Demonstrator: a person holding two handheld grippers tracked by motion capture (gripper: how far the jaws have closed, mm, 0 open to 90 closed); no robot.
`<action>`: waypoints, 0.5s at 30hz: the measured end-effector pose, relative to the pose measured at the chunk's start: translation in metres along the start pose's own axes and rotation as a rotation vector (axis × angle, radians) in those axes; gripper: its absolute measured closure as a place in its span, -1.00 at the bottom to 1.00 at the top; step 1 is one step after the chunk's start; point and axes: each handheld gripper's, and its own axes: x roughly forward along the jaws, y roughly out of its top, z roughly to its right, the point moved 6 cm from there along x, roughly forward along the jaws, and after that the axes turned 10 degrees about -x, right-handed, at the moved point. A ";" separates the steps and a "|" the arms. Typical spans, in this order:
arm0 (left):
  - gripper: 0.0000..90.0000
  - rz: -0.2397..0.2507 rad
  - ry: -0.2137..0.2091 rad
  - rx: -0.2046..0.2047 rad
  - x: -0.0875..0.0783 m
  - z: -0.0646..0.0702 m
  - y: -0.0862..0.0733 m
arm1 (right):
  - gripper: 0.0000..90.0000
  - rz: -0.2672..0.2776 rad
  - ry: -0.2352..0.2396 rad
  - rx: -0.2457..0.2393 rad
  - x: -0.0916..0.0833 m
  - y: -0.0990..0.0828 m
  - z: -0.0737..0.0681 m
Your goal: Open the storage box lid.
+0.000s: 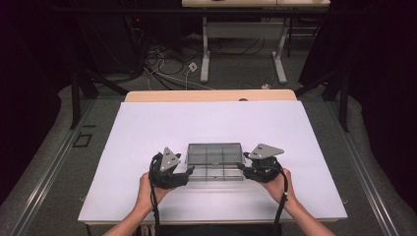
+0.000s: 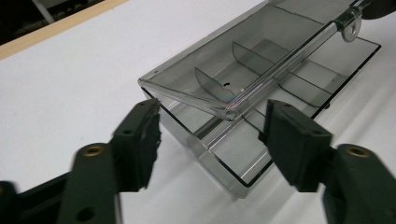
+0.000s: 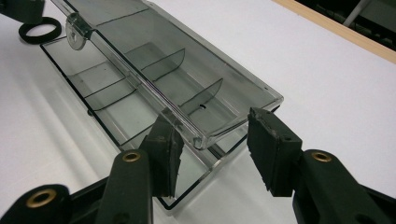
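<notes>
A clear plastic compartment box (image 1: 215, 161) is seen lying near the front middle of a white surface (image 1: 147, 128), with a person's two hands brought in from below, one at each short end of the box. The box is divided by thin partitions into several compartments, all of which appear empty. Its hinged lid (image 2: 243, 51) is raised partway (neither fully open nor shut), with a small round latch tab (image 2: 349, 25) visible along its free edge.

The left tool (image 2: 212, 140) is held at the left end of the box. Its jaws are set apart on either side of the corner where the lid's edge overhangs the tray; the pads are not seen pressing on the plastic, so nothing is judged to be gripped there. The right tool (image 3: 212, 149) is positioned at the opposite end in the same way, its jaws apart around the lid's corner. One pad is seen very near or against the lid's edge, the other clear of it, so no firm clamp is shown.

The work is judged to be midway: the lid has been freed from its latch but is not settled in either position. What remains is for the lid to be swung fully open or pressed closed.
</notes>
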 end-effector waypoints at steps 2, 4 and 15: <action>0.01 0.014 0.010 0.017 0.002 -0.001 0.001 | 0.22 -0.002 0.003 0.009 0.000 0.000 0.000; 0.12 0.015 0.015 0.023 0.002 -0.002 0.002 | 0.23 -0.007 0.004 0.008 -0.001 -0.001 0.000; 0.48 0.045 0.021 0.042 0.006 -0.002 0.001 | 0.29 -0.001 -0.011 0.000 -0.002 0.000 0.001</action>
